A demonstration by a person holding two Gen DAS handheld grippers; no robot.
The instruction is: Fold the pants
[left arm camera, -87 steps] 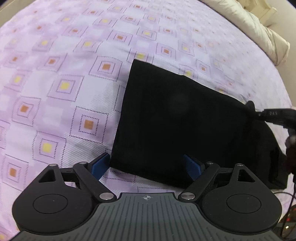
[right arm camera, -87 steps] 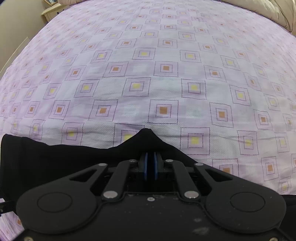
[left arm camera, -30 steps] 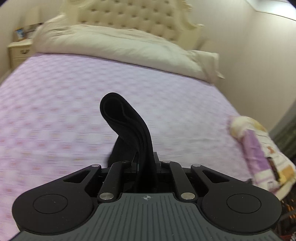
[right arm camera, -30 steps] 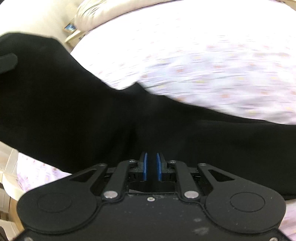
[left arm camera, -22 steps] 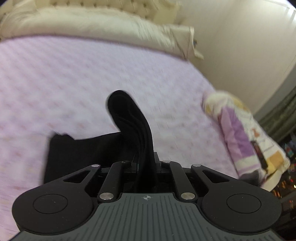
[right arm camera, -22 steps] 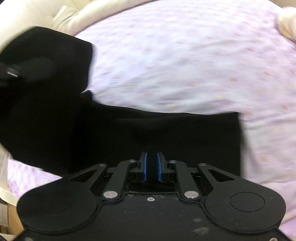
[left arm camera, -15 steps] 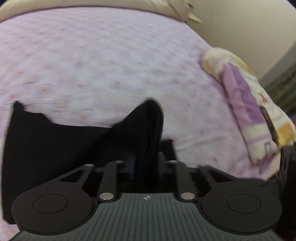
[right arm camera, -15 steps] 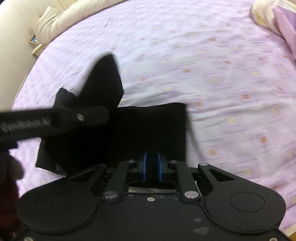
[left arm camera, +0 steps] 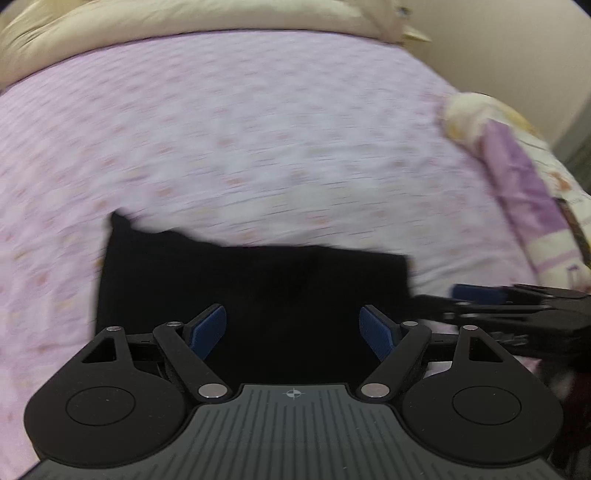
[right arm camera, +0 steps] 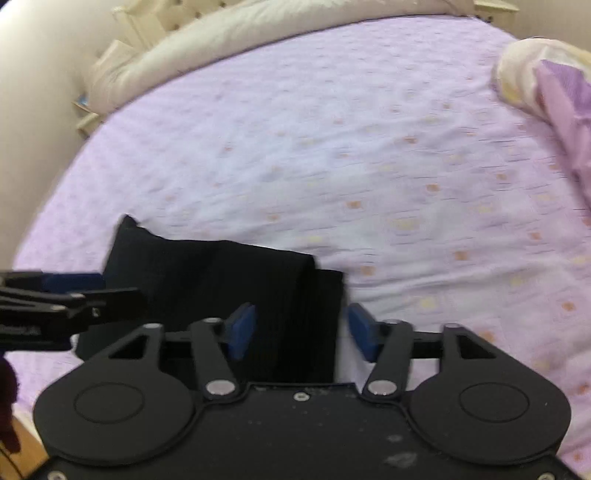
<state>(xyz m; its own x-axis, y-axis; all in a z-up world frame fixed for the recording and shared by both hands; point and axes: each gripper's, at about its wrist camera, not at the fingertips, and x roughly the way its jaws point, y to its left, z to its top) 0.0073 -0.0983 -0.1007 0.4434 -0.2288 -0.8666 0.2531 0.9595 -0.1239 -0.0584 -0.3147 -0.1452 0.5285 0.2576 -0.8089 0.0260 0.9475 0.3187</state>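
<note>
The black pants (left arm camera: 255,288) lie folded into a flat rectangle on the purple patterned bed sheet (left arm camera: 258,147). They also show in the right wrist view (right arm camera: 221,280). My left gripper (left arm camera: 293,330) is open, its blue pads (left arm camera: 208,326) spread over the near edge of the pants, holding nothing. My right gripper (right arm camera: 301,330) is open over the right end of the fold, where a thick doubled edge (right arm camera: 325,317) lies between the jaws. The right gripper reaches in from the right in the left wrist view (left arm camera: 480,299), and the left gripper shows at the left of the right wrist view (right arm camera: 70,291).
A cream duvet (left arm camera: 184,33) lies across the head of the bed. A rolled purple and yellow blanket (left arm camera: 517,177) lies at the right side of the bed and also shows in the right wrist view (right arm camera: 554,92). A wall rises behind.
Both grippers carried the lifted pants over and laid them down in a fold, then opened and let go. The pants now lie flat on the sheet.
</note>
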